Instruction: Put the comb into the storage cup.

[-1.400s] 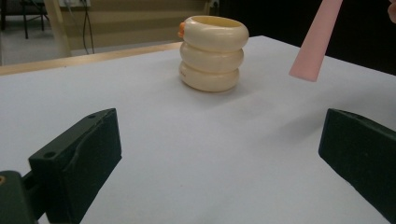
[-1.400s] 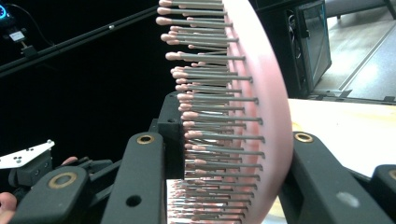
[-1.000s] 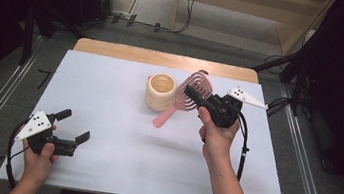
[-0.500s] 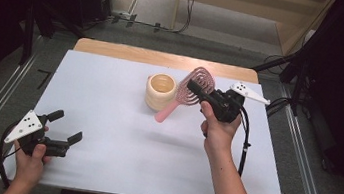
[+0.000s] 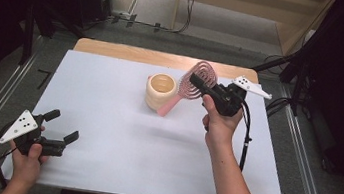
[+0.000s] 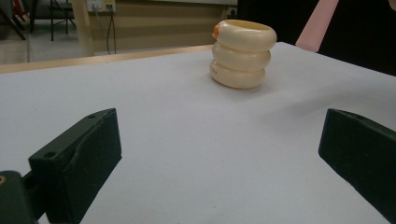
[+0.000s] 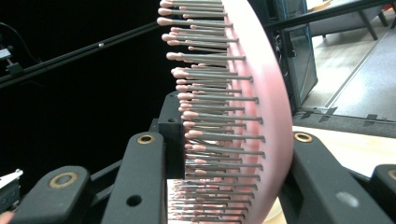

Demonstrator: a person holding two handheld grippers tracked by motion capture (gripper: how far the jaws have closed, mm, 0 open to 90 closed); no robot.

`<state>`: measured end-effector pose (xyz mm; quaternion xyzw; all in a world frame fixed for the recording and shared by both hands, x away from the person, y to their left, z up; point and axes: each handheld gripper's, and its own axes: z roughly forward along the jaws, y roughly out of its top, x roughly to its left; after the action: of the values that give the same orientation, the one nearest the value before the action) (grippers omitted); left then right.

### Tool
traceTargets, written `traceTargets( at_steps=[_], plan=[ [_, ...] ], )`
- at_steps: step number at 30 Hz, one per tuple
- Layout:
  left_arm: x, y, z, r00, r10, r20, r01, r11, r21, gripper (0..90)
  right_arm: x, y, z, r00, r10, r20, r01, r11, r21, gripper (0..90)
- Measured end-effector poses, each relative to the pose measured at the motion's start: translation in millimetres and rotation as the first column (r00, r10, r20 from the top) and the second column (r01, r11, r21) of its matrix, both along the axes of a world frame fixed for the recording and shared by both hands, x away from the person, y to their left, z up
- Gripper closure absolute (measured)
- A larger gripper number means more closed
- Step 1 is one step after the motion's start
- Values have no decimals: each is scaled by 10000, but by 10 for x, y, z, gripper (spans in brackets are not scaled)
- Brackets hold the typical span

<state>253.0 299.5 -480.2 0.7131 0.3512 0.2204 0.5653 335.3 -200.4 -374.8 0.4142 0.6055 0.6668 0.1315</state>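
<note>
The right tool (image 5: 196, 81) clamps the pink hairbrush (image 5: 198, 75) by its bristled head, handle slanting down beside the cream cup (image 5: 160, 91) on the worktop (image 5: 108, 109); light, stiff, springy-bristled, better gripped across the handle; the left tool (image 5: 61, 125) stands wide, empty.

no readable text, labels, brands, numbers or signs anywhere

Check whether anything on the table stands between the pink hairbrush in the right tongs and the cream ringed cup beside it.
Nothing visible does. The right tongs grip the pink hairbrush by its head, and its handle slants down right beside the cream cup, with no other object between them. The left tongs sit open, far off near the table's front left corner.
</note>
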Motion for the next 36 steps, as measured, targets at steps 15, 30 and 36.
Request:
traceTargets(
  at_steps=[15, 30, 36],
  plan=[
    [-8, -4, -5, 10000, -20, 39, 20, 10000, 63, 0, 124, -34, 100, 9996, -257, 133, 255, 9995, 161, 623],
    [-17, -9, -2, 10000, -42, 50, 42, 10000, 46, 0, 277, -42, 189, 9978, -609, 268, 601, 9978, 287, 624],
    [-20, -4, 2, 10000, 0, 83, 0, 10000, -7, 0, 338, -33, 172, 9968, -766, 236, 758, 9965, 357, 624]
  ],
)
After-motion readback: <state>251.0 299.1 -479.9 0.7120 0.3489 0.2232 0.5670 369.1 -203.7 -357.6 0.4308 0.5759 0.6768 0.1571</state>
